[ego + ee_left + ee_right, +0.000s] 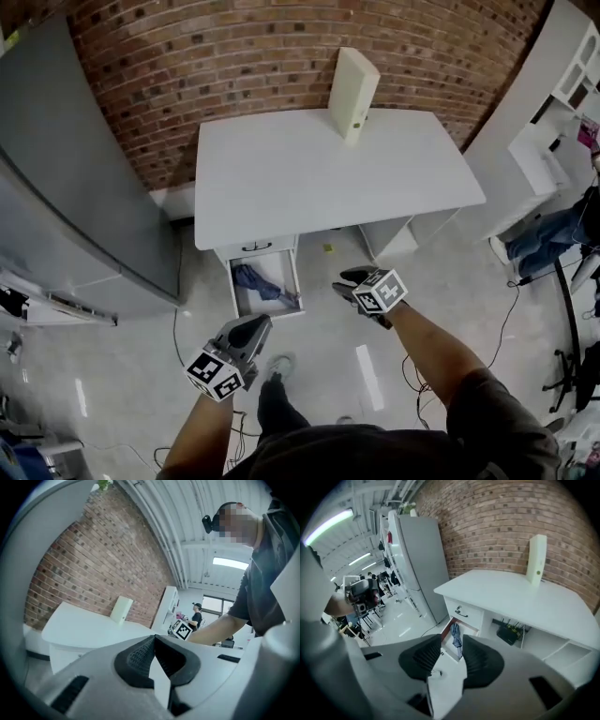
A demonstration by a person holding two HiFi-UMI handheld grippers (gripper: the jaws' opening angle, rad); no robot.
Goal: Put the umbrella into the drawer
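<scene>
- Umbrella [261,281], blue folded fabric, is in neither of the two grippers: left gripper [255,328] jaws meet at the tips, empty; right gripper [349,284] jaws stand partly apart, empty.
- It lies inside the one open white drawer [293,281], partly hidden behind the right jaws in that gripper's view.
- One white desk [319,178] bears one upright cream box [353,92].
- Pale glossy floor [122,375]; red brick wall [234,56] behind.

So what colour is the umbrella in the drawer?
Blue umbrella, clearest in the head view.

Grey left gripper [153,637], grey right gripper [452,637], black ribbed pads [138,658], square-marker cubes [380,291], dark shirt [375,455]
</scene>
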